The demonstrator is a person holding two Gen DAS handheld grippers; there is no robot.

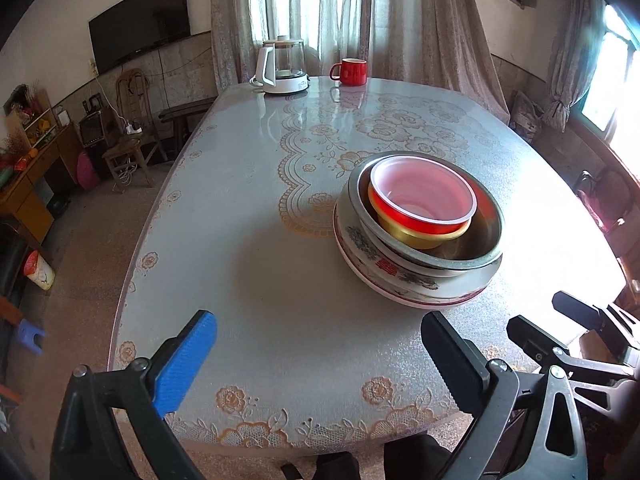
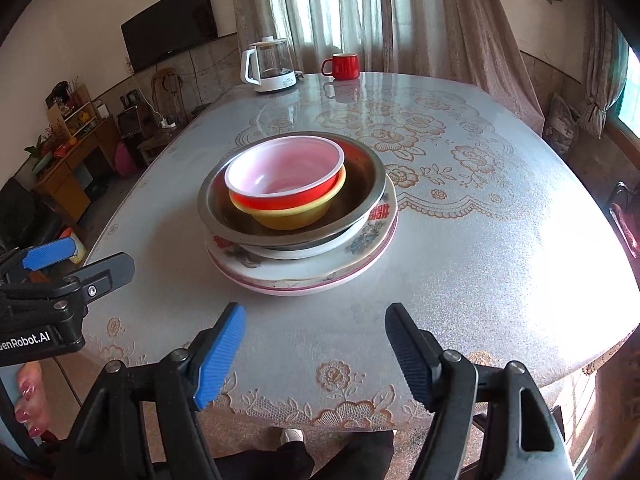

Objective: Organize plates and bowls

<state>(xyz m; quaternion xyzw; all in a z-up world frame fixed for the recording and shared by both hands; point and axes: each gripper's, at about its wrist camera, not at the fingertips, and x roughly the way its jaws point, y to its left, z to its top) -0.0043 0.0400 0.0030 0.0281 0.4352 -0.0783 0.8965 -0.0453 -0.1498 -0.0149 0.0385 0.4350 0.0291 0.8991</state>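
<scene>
The stack sits near the middle of the desk (image 2: 500, 240): a red bowl (image 2: 286, 184) nests in a yellow bowl (image 2: 292, 218), inside a steel bowl (image 2: 362, 184), on decorated plates (image 2: 360, 252). The left gripper (image 1: 318, 354) hovers over the near desk edge, jaws wide and empty. The right gripper (image 2: 316, 356) hovers just short of the stack, jaws apart and empty. A kettle (image 2: 270, 66) and a red mug (image 2: 342, 66) stand at the far edge.

Both wrist views look steeply down across the table (image 1: 248, 264) from its near edge, sharing the stacked dishes (image 2: 296, 216).
</scene>
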